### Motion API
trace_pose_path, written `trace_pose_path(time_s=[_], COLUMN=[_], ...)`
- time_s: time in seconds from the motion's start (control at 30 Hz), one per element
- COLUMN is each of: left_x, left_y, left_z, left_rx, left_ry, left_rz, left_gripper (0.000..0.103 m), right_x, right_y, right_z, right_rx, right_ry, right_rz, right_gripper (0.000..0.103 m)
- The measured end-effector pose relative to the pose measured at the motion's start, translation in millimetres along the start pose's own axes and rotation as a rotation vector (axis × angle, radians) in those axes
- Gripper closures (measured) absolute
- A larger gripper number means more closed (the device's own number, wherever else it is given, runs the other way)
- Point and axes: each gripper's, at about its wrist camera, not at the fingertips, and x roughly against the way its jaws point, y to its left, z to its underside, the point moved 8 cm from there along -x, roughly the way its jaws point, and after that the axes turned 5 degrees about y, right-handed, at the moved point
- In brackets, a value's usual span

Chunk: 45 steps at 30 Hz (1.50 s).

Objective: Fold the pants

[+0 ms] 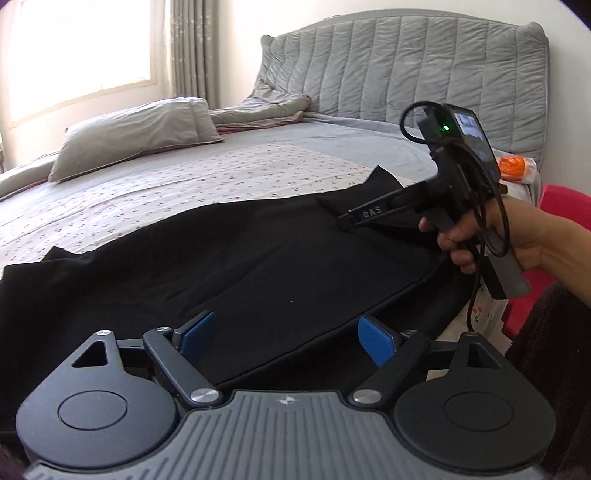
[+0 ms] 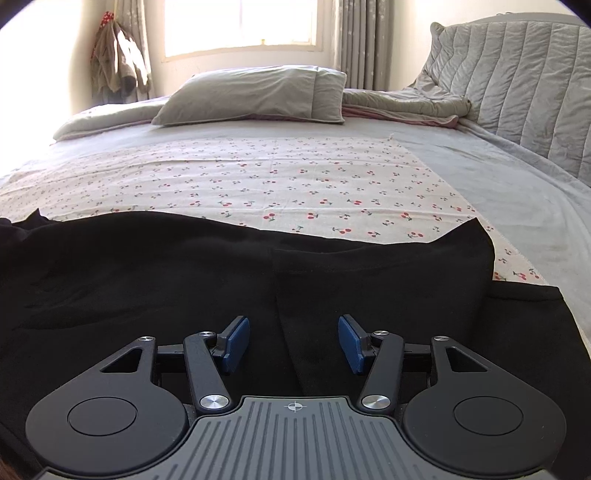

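The pants [image 2: 229, 280] lie flat and dark along the near edge of the bed [image 2: 480, 177], on the cherry cloth [image 2: 295, 177]. My left gripper [image 1: 286, 332] has its blue fingers spread wide, holding nothing. My right gripper [image 2: 293, 343] is partly open and empty too. I think I should pinch both end corners together, lift evenly, and lay one half neatly over the other.

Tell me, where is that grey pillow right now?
The grey pillow lies at the far side of the bed, under the window, beyond the cherry-print sheet and the black pants. In the left wrist view it sits upper left.
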Motion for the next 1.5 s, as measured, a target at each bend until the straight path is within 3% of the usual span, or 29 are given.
trace_pose_path(time_s=[0.07, 0.13, 0.2, 0.27, 0.37, 0.47, 0.6, 0.7, 0.83, 1.2, 1.37, 1.5], left_x=[-15.3, -26.5, -35.5, -40.2, -35.4, -27.9, -25.7, -26.1, -25.4, -22.9, -21.2, -22.3], left_y=[-7.5, -13.8, -20.6, -27.5, -32.0, -33.7, -37.8, -42.9, -46.5, -62.3, -60.0, -57.0], left_z=[-0.5, -0.4, 1.8, 3.0, 1.4, 1.8, 5.6, 7.4, 9.0, 9.3, 11.3, 11.8], left_rx=[-0.02, -0.047, -0.087, -0.114, -0.148, -0.176, -0.193, -0.21, -0.221, -0.262, -0.249, -0.22], left_ry=[0.018, 0.018, 0.008, 0.004, -0.007, -0.025, -0.024, -0.033, -0.039, -0.061, -0.057, -0.047], left_rz=[0.02, 0.029, 0.035, 0.038, 0.038, 0.032, 0.049, 0.058, 0.06, 0.078, 0.096, 0.114], left_gripper=[0.023, 0.03, 0.044, 0.072, 0.096, 0.099, 0.1, 0.1, 0.1, 0.1, 0.1, 0.1], right_x=[-2.7, -2.3, 5.0, 16.3, 39.8, 62.8, 80.5, 85.2, 97.0, 125.9, 142.0, 146.0], right_y=[-3.4, -8.0, -19.2, -35.1, -73.0, -120.9, -168.9, -183.9, -191.5, -195.7, -206.7, -212.7], right_z=[-1.5, -2.9, -4.6, -3.9, 0.7, 16.1, 51.4, 75.5, 89.8, 90.4, 94.0, 97.3], right_rx=[-0.003, -0.007, -0.045, -0.097, -0.209, -0.354, -0.533, -0.629, -0.699, -0.678, -0.662, -0.66], right_ry=[-0.011, -0.015, -0.031, -0.049, -0.081, -0.094, -0.067, -0.026, -0.042, -0.101, -0.112, -0.089], right_rz=[0.01, 0.001, 0.01, 0.021, 0.075, 0.113, 0.092, 0.034, -0.002, 0.107, 0.211, 0.173], right_gripper=[0.07, 0.098, 0.1, 0.1, 0.1, 0.1, 0.1, 0.1, 0.1, 0.1, 0.103, 0.103])
